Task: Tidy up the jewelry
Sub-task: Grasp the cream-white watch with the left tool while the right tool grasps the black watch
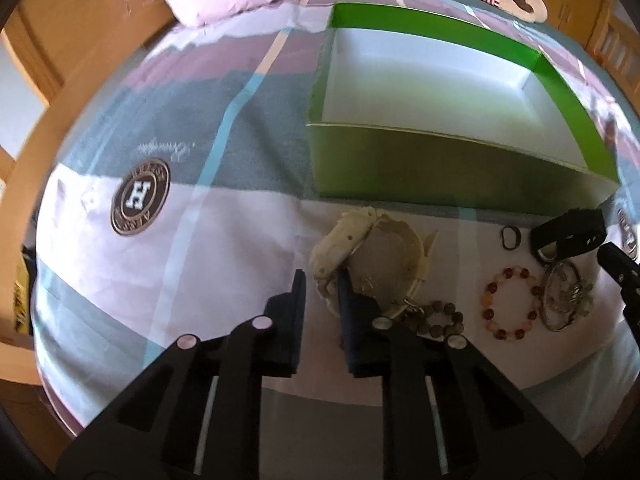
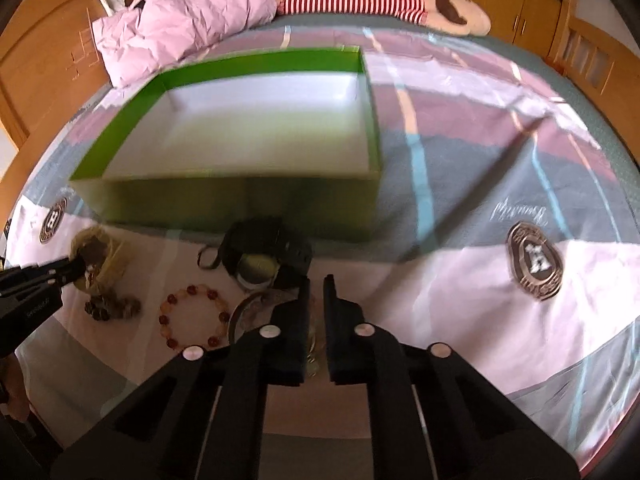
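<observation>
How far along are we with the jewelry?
Nothing done yet: the green box is empty. In hand: left gripper shut on the cream bracelet, right gripper seemingly shut on the silver bangle. Remaining: both of those, plus the black watch, orange bead bracelet and dark bead bracelet.

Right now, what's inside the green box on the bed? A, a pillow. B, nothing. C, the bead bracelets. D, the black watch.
B: the green box shows only its bare white floor, while the orange bead bracelet, the dark bead bracelet and the black watch all lie on the bedsheet in front of it.
</observation>
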`<state>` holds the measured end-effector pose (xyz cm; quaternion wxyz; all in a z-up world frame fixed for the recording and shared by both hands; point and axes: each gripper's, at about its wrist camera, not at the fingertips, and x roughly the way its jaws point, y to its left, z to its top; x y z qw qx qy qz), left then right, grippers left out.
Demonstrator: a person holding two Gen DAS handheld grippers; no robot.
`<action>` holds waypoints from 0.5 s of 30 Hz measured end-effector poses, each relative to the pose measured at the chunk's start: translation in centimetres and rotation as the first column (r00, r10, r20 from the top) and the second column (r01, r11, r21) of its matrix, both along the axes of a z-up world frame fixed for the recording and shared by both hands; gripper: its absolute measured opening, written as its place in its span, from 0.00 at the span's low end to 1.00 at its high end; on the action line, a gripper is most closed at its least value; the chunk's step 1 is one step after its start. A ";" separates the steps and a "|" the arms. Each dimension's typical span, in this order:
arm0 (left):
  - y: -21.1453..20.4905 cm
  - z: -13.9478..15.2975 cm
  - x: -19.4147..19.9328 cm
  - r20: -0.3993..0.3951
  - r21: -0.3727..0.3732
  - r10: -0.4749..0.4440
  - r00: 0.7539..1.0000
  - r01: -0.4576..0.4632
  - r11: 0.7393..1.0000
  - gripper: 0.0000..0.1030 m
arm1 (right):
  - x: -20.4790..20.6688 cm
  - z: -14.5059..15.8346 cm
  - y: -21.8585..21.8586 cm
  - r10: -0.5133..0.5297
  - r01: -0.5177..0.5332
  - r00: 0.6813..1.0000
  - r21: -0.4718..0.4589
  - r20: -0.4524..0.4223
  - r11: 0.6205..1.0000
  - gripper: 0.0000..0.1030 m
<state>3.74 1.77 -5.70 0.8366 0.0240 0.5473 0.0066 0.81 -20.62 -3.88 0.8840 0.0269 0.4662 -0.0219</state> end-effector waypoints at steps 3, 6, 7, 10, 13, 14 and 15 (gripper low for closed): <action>1.1 0.2 0.3 -0.010 -0.035 0.034 0.999 -0.034 0.999 0.19 | 0.2 0.4 -0.8 -0.013 0.014 0.999 -0.007 0.032 1.000 0.11; 1.6 0.2 0.5 -0.012 -0.044 0.048 0.999 -0.049 0.998 0.30 | 0.4 0.1 -0.6 0.009 -0.010 0.999 0.025 0.042 1.000 0.46; 1.5 0.2 0.5 -0.011 -0.039 0.047 0.999 -0.047 0.998 0.34 | 0.5 0.2 -0.4 0.025 -0.026 0.998 0.024 0.051 0.999 0.50; 1.4 0.3 0.4 -0.004 -0.037 0.045 0.999 -0.045 0.998 0.43 | 0.6 0.3 1.1 0.093 -0.090 0.993 -0.040 0.078 0.995 0.54; 1.2 0.4 0.5 0.004 -0.029 0.043 0.999 -0.043 0.999 0.51 | 1.0 -0.1 1.8 0.132 -0.125 0.987 -0.075 0.091 0.989 0.54; 1.2 0.3 0.5 0.005 -0.028 0.044 0.999 -0.044 0.999 0.52 | 1.1 -0.2 1.8 0.137 -0.133 0.988 -0.058 0.077 0.989 0.54; 1.2 0.3 0.5 0.005 -0.029 0.044 0.999 -0.044 0.999 0.52 | 1.1 -0.4 1.7 0.145 -0.145 0.988 -0.011 0.059 0.989 0.54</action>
